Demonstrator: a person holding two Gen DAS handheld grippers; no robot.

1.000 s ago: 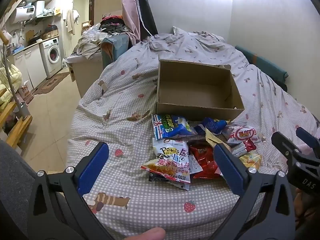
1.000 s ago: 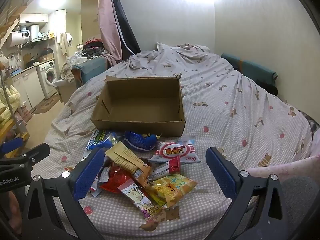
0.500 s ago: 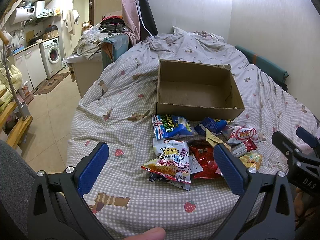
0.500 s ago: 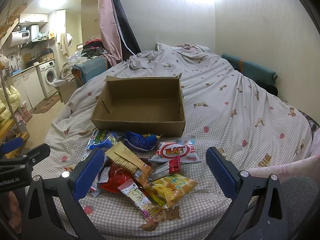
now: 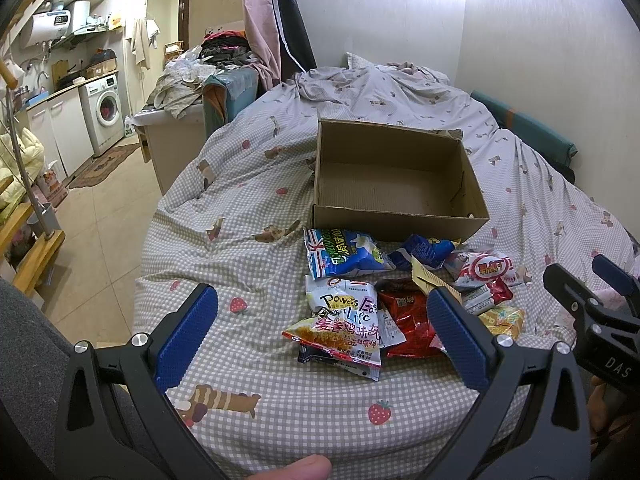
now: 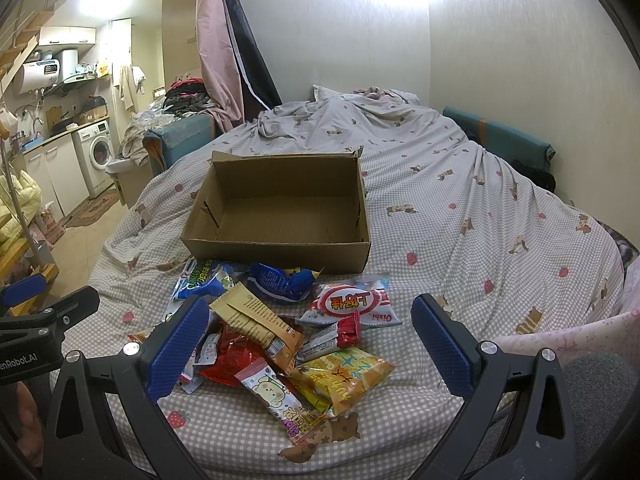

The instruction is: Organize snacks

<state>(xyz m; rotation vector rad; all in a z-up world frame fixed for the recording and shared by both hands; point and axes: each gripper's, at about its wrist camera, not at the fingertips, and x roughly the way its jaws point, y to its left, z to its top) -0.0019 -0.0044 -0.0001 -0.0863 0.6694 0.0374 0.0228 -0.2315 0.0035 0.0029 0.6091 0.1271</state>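
Left gripper (image 5: pixel 320 336) hovering over near edge of bed (image 5: pixel 240 208), jaws spread wide, nothing between them. Directly ahead: white "Powers" packet (image 5: pixel 344 304) lying on top of an orange-and-red noodle-snack packet (image 5: pixel 336 336), both at left side of the snack heap. Blue-green chip bag (image 5: pixel 344 254) just beyond, close to the box's near wall.

Cardboard box (image 6: pixel 280 208) open-topped, empty, sitting mid-bed behind the heap; near wall low, so easy to clear.

Centre of heap: dark blue crumpled bag (image 6: pixel 280 284) near the box wall, tan paper sachet (image 6: pixel 256 320) laid diagonally over a red foil bag (image 6: pixel 232 356). Right side: white-and-red Oishi bag (image 6: pixel 352 304), small red-ended bar (image 6: pixel 332 336), yellow crinkled packet (image 6: pixel 344 372), pink bear-print stick pack (image 6: pixel 280 400) nearest the bed's near edge.

Right gripper (image 6: pixel 308 344) likewise hovering above the heap, jaws spread apart, holding nothing.

Step in hand, by judgement: first pick not yet made; all snacks outside the box.

Handling notes:
- Take top-lying packets first (white packet on left, tan sachet or yellow packet on right); pulling a buried one likely drags neighbours.
- Pinch at a flat sealed edge, not the puffed middle; foil likely slips, and air-filled bags may pop or squirt out.
- Soft bedding gives under pressure, so close gently to avoid catching the cover cloth.
- Keep each gripper to its own side of the heap to avoid collision.
- Lift clear over the box's near wall, release low inside.
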